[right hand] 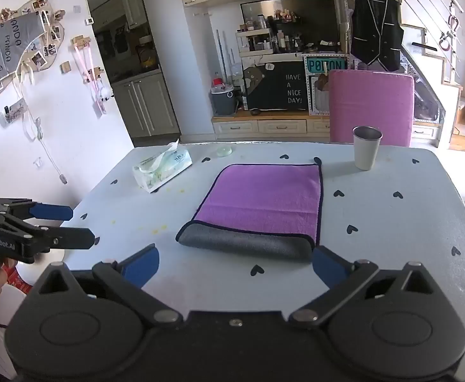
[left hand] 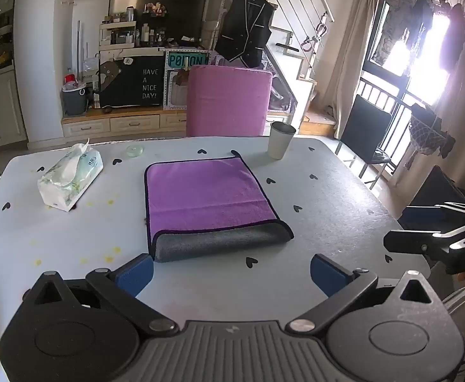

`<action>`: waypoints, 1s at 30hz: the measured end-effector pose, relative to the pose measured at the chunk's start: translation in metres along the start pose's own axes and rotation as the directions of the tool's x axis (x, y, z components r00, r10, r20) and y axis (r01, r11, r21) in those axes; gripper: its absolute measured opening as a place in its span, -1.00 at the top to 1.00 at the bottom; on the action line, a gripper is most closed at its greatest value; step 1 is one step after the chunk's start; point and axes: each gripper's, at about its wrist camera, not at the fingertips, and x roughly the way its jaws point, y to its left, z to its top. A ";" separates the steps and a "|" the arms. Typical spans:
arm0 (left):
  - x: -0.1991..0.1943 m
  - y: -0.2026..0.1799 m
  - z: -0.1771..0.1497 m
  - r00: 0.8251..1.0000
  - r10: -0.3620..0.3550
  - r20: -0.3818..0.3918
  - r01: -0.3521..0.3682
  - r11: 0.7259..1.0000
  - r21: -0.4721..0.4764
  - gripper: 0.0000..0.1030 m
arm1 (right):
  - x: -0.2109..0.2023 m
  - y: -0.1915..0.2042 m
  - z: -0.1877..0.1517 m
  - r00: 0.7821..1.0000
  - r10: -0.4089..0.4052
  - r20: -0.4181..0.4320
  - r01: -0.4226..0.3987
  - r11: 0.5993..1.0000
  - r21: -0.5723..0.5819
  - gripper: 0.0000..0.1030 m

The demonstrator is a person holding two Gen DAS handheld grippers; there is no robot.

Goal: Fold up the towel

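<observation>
Purple microfibre towel with grey underside lying flat mid-table, near edge rolled over. Soft, light, limp; best pinched at near corners. Left gripper and right gripper both wide open, empty.

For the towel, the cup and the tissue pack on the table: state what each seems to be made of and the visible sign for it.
Towel: soft napped cloth, probably microfibre; matte purple pile, grey underside, dark stitched edging.
Cup: likely metal inside, dull sheen at rim; pale matte outer wall.
Tissue pack: thin crinkled plastic film, paper tissue poking out.
</observation>
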 end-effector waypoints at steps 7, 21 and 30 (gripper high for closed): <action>0.000 0.000 0.000 1.000 0.008 -0.004 -0.008 1.000 0.007 -1.00 | 0.000 0.000 0.000 1.000 -0.001 0.001 0.001 1.000 0.002 -0.99; 0.000 -0.001 0.000 1.000 0.009 -0.005 -0.009 1.000 0.008 -1.00 | 0.001 0.000 0.000 1.000 -0.003 0.000 0.003 1.000 -0.002 -0.99; 0.000 -0.001 0.000 1.000 0.008 -0.005 -0.008 1.000 0.007 -1.00 | 0.001 0.000 0.000 1.000 -0.003 0.001 0.003 1.000 -0.003 -0.99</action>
